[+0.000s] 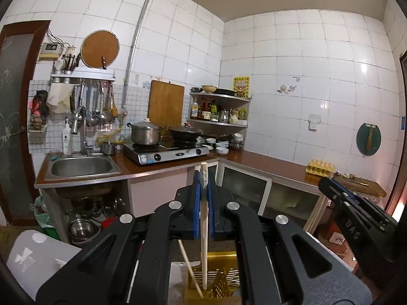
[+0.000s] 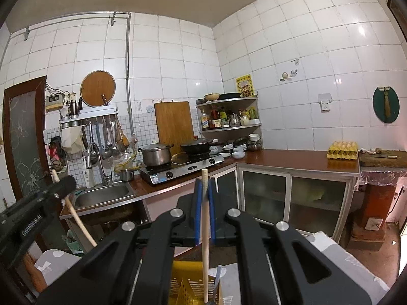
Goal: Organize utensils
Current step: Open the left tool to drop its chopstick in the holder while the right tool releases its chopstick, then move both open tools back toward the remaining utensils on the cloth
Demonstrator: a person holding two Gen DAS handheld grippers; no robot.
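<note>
My left gripper (image 1: 203,178) is shut on a pale wooden chopstick (image 1: 204,218) that stands upright between its blue pads; its lower end reaches into a yellow slotted utensil basket (image 1: 223,279) below. A second chopstick (image 1: 189,267) leans in that basket. My right gripper (image 2: 204,185) is shut on another wooden chopstick (image 2: 205,233), also upright, with its lower end in the yellow basket (image 2: 185,287). The left gripper shows in the right wrist view (image 2: 61,185) at the left with its chopstick (image 2: 76,216). The right gripper's body shows at the right of the left wrist view (image 1: 356,211).
A kitchen counter (image 1: 267,162) runs along two walls with a sink (image 1: 81,167), a gas stove (image 1: 165,152) with a pot and a wok, bowls, an egg tray (image 1: 320,169). White plastic-covered surfaces lie beside the basket (image 1: 38,259).
</note>
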